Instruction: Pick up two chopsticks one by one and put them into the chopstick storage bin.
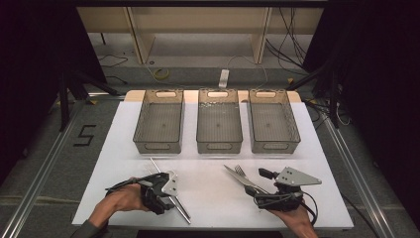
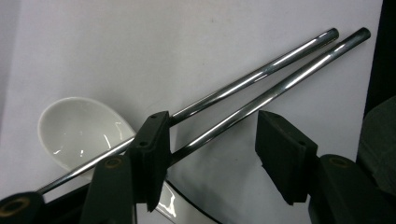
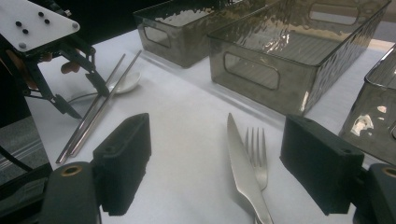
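White matte table (image 1: pixel 208 198) bears round steel chopsticks (image 2: pixel 261 79), glossy spoon (image 2: pixel 79 130).

Left gripper (image 1: pixel 161 191) jaws partly apart; right gripper (image 1: pixel 257 186) jaws wide, both held low

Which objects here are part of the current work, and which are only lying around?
In use: left gripper, metal chopsticks, white spoon, knife, fork, three trays.
Lying around: cables and a power strip on the floor.
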Action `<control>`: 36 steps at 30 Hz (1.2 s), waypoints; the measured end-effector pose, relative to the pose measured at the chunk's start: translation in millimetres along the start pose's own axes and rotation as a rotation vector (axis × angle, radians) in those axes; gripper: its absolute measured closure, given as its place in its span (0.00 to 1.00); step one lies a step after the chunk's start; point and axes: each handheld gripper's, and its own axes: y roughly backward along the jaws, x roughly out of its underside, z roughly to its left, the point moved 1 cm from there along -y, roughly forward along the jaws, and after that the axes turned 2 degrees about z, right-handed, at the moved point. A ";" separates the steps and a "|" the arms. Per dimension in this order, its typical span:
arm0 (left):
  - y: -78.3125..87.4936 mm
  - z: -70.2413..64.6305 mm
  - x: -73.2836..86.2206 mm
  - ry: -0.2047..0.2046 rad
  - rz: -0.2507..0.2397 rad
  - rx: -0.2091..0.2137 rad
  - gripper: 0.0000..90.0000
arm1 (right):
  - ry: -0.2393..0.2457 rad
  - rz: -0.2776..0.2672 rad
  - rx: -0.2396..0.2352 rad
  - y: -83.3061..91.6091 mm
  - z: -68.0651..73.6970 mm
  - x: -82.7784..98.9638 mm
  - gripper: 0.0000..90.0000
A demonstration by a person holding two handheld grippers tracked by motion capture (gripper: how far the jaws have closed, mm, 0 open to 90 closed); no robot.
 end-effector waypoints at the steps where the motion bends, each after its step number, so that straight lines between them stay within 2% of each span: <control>1: 0.3 0.6 0.7 0.001 0.006 -0.006 0.51 | 0.000 0.002 -0.001 -0.1 0.2 -0.1 0.28; 6: -1.1 0.7 5.0 -0.014 0.042 -0.020 0.56 | -0.003 -0.004 -0.005 -0.2 0.2 -0.2 0.29; 9: -1.4 -0.1 4.8 -0.017 0.043 -0.021 0.59 | -0.004 0.001 -0.006 -0.5 -0.1 -0.1 0.29; 11: -0.7 -0.6 4.8 -0.034 0.056 -0.022 0.61 | -0.003 0.001 -0.010 -0.8 0.2 -0.1 0.30; 15: -0.7 -2.2 5.3 -0.039 0.052 -0.022 0.63 | 0.000 0.003 -0.014 -0.7 0.9 -0.4 0.30; 16: 0.0 -2.1 5.2 -0.056 0.061 -0.024 0.64 | 0.002 0.001 -0.013 -0.9 1.6 -0.6 0.30; 28: 1.1 -4.9 6.8 -0.094 0.071 -0.034 0.73 | -0.010 0.008 -0.020 -1.7 -0.1 0.1 0.31; 36: 0.9 -6.0 7.5 -0.095 0.065 -0.036 0.74 | -0.007 0.011 -0.027 -2.5 0.4 0.1 0.33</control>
